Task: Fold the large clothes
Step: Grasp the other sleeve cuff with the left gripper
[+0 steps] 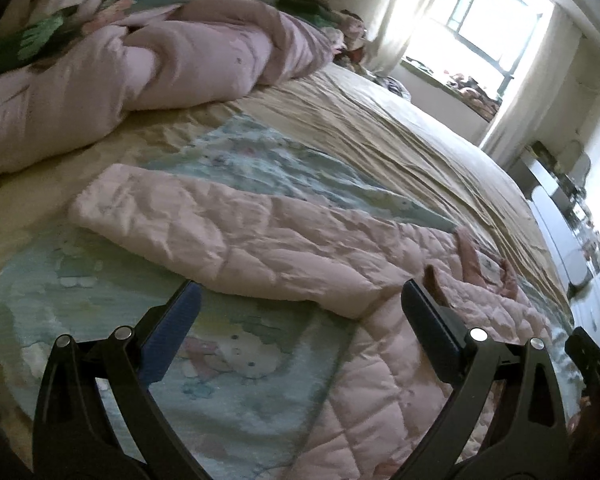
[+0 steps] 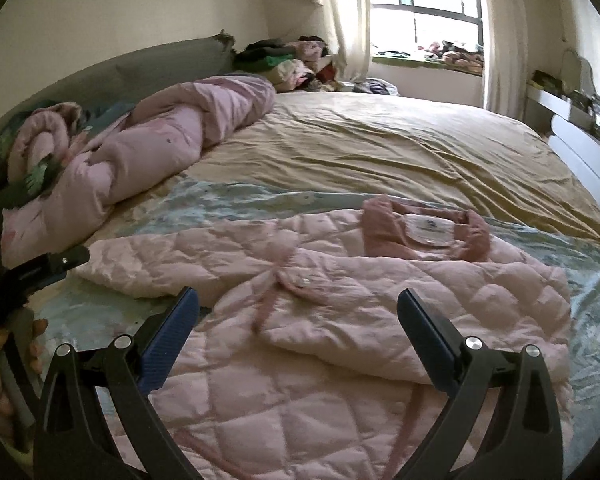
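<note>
Both the left gripper [image 1: 300, 304] and right gripper [image 2: 298, 312] gape wide above the pink quilted jacket [image 2: 340, 280] spread on the near bed [image 2: 380, 152], a rumpled pink duvet [image 2: 140, 136] heaped far left.

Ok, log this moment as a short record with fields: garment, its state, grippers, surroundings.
garment: pink quilted jacket, lying on the bed
state: right side folded over the front; one sleeve stretched out flat; collar showing its label
left gripper: open, empty, near the sleeve
right gripper: open, empty, over the jacket front
surroundings: bunched pink duvet by the headboard; window behind
</note>
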Demonstrator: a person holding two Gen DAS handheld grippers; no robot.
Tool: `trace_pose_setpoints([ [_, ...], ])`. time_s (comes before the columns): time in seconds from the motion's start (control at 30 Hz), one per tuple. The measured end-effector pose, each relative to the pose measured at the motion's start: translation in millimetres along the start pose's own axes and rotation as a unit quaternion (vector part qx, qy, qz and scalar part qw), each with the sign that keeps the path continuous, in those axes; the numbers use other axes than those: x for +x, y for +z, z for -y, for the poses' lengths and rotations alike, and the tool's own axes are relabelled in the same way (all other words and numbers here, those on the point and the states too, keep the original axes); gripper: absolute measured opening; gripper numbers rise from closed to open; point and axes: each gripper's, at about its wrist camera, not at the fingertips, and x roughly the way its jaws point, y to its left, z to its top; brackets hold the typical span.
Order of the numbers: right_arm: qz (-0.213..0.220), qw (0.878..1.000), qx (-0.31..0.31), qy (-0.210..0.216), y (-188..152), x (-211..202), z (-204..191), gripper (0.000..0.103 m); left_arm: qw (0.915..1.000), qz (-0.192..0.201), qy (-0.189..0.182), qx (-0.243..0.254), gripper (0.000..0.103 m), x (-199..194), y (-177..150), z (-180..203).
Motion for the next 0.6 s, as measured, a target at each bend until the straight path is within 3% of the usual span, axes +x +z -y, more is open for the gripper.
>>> trace_pose_setpoints([
  [0.6,-0.012,0.996,-0.060,0.064,16,38,-99,0.099,0.9932,0.024,0.088,-0.072,0.094,-4,26,-81],
])
